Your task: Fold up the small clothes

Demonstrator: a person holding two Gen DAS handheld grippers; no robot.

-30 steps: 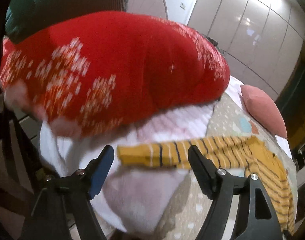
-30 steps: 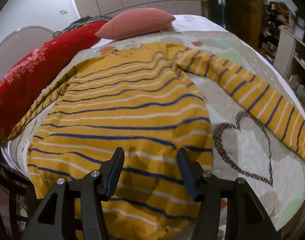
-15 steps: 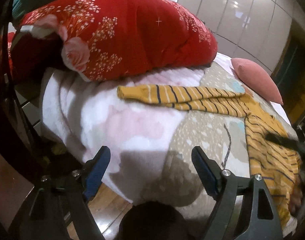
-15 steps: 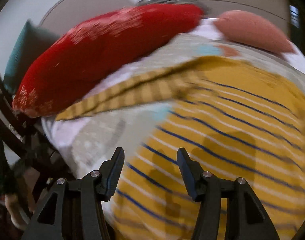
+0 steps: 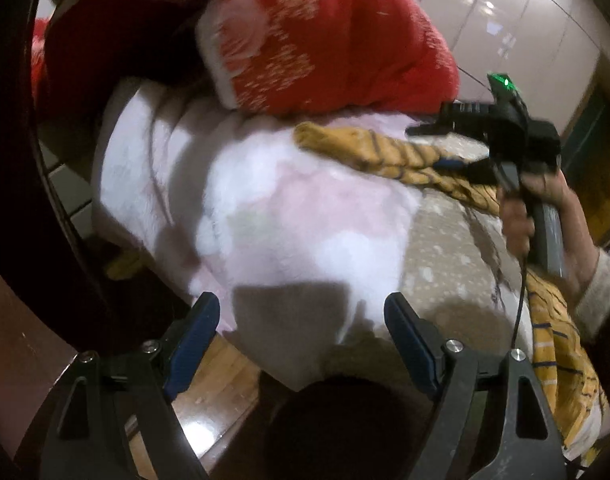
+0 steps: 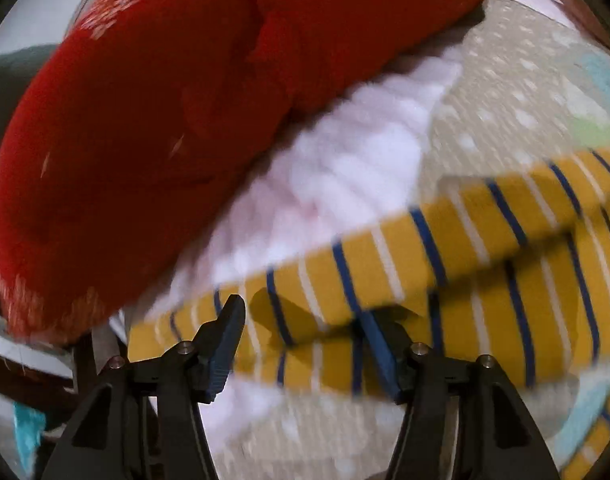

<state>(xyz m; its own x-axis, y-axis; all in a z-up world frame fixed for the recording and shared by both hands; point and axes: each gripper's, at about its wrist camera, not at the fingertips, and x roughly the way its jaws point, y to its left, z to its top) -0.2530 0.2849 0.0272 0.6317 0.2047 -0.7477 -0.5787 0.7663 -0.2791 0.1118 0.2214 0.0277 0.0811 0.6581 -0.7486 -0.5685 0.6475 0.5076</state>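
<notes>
A yellow sweater with blue and white stripes lies on the bed. Its long sleeve (image 6: 405,264) stretches left across the pink blanket; in the left wrist view the sleeve (image 5: 369,150) ends near the red quilt. My right gripper (image 6: 301,332) is open, its jaws on either side of the sleeve near the cuff, right over the cloth. It also shows in the left wrist view (image 5: 445,148), held by a hand. My left gripper (image 5: 301,336) is open and empty, back off the bed's edge above the floor.
A big red flowered quilt (image 5: 325,36) is piled at the bed's far left side (image 6: 145,120). A fluffy pink-white blanket (image 5: 285,208) and a beige dotted cover (image 6: 505,92) lie under the sweater. A dark chair frame (image 5: 33,200) stands at left. Wooden floor (image 5: 221,376) lies below.
My right gripper has swung left from the sweater's body to the sleeve and come down close over it. My left gripper has pulled back from the sleeve, off the bed's edge.
</notes>
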